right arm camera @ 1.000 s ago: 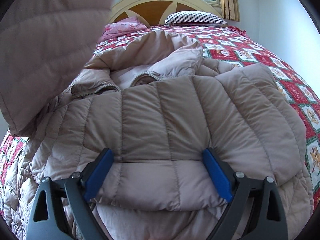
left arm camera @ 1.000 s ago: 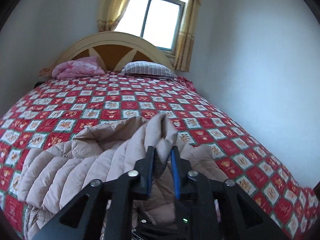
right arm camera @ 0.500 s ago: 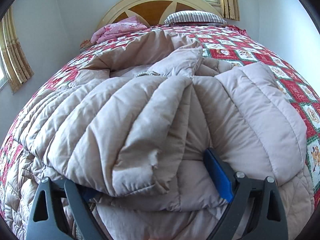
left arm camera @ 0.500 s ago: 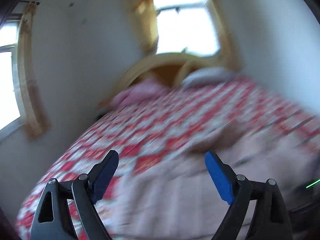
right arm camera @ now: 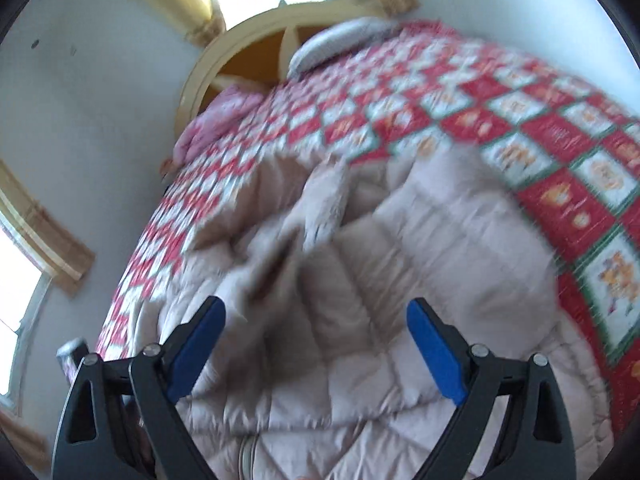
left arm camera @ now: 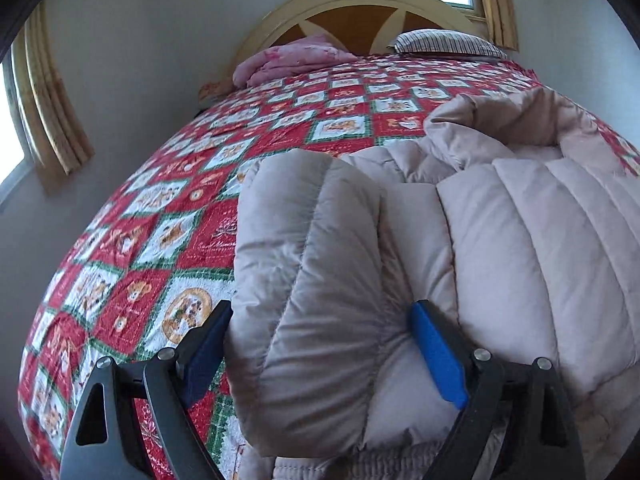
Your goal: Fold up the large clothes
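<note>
A large beige quilted down jacket (left arm camera: 500,240) lies on the red patchwork bedspread (left arm camera: 180,208), its left side folded over the body. My left gripper (left arm camera: 320,356) is open, its blue pads on either side of a puffy folded edge at the jacket's near left, not squeezing it. In the right wrist view the jacket (right arm camera: 380,280) lies below, blurred by motion. My right gripper (right arm camera: 316,352) is open and empty, lifted above the jacket and tilted.
The bed fills the room, with a curved wooden headboard (left arm camera: 360,8), a striped pillow (left arm camera: 444,42) and a pink bundle (left arm camera: 296,60) at its head. White walls lie left and right, and curtained windows (right arm camera: 24,264) on the left and behind the headboard.
My left gripper let go of the jacket side it held, opened, swung left and came down around the folded left edge. My right gripper lifted off the jacket's lower edge and tilted.
</note>
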{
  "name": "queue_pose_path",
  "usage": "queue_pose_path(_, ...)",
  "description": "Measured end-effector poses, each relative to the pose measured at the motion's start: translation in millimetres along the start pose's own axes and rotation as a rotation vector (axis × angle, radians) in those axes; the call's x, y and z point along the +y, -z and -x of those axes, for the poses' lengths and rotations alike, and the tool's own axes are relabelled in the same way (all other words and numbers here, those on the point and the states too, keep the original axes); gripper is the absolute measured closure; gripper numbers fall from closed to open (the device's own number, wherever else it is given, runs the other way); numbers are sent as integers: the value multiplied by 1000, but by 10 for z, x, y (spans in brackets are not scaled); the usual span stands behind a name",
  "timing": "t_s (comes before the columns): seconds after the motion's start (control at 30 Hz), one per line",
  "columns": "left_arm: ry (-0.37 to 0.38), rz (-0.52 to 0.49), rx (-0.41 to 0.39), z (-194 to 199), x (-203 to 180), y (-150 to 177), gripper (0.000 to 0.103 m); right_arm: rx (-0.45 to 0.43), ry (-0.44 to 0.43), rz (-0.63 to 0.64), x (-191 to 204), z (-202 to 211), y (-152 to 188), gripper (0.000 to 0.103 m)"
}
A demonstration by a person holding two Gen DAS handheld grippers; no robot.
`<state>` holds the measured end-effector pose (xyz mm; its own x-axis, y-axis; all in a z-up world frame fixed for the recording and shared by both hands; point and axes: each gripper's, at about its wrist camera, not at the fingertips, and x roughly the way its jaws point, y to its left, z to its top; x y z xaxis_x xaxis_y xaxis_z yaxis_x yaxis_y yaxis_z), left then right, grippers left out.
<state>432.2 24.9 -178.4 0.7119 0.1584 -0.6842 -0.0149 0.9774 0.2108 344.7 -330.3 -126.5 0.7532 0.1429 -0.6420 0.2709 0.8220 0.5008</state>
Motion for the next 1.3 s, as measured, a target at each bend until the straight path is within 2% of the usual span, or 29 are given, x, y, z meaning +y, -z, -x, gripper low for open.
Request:
queue_pose_path(0.07,0,-11,-5,15,-11,9,14,-55,3,34,158,88,-21,8)
queue_pose_path(0.13,7,-4,-24,74,20,-7,14,-58,-2,124,383,53,-19,8)
queue_pose_path(0.2,26,22,-85,244,74,-51,14,18,11,254,601,-167,38,20)
queue_pose_path(0.27,56,58,-159,496,136,-108,14,146,17,327,689,-491,165,26)
queue_pose_path(0.3,65,75,-182,583,161,-150,14,190,50,356,678,-607,237,29)
queue_pose_path(0.37,86,95,-222,721,170,-266,14,222,128,412,595,-733,381,29)
queue_pose_path(0.4,93,90,-231,760,130,-354,14,234,139,414,542,-743,431,30)
queue_pose_path(0.5,100,8,-210,674,-149,-515,14,242,160,450,447,-682,567,30)
queue_pose_path(0.6,48,-88,-120,308,-455,-500,14,241,176,461,417,-669,595,30)
queue_pose_path(0.63,35,-89,-80,136,-501,-451,14,244,179,460,408,-691,593,30)
queue_pose_path(0.7,58,-64,-31,-74,-521,-357,14,243,180,462,413,-718,592,30)
queue_pose_path(0.87,49,-42,-42,-136,-538,-318,12,244,180,453,380,-583,537,32)
queue_pose_path(0.97,49,-38,-43,-154,-546,-304,12,122,185,431,486,-256,369,32)
queue_pose_path(1.0,52,-35,-44,-152,-546,-298,12,84,168,419,548,-169,299,32)
queue_pose_path(1.07,60,-28,-45,-151,-537,-291,12,45,81,387,704,-82,165,32)
queue_pose_path(1.13,69,-19,-43,-148,-509,-288,12,65,25,380,847,-227,89,32)
queue_pose_path(1.2,84,-1,-47,-112,-459,-296,12,105,17,376,868,-486,86,32)
queue_pose_path(1.3,108,53,-92,68,-291,-332,12,167,96,419,736,-848,235,35)
